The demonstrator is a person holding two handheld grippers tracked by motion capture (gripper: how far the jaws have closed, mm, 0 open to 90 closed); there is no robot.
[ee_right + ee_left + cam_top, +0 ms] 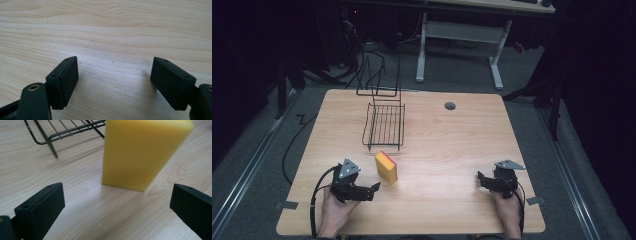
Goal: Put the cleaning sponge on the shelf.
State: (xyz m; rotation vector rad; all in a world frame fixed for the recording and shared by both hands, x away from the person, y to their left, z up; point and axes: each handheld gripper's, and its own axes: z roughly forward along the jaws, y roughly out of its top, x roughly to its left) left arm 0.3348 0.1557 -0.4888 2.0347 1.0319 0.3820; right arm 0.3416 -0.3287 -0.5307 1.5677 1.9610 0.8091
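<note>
High view looks down on the whole desk [452, 135] from the near edge. Both gripper views sit low, super close to the wood; the left one shares the sponge [140, 152] and rack [62, 132] with it.

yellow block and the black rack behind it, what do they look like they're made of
The yellow block looks like soft foam, probably a sponge: a matte, finely grained face, and in the high view a thin red layer along its top edge that may be a scouring pad. The rack looks like bent metal wire with a black coating: thin round rods, evenly spaced, with a slight sheen. Whether that coating is paint or plastic I cannot tell.
</note>
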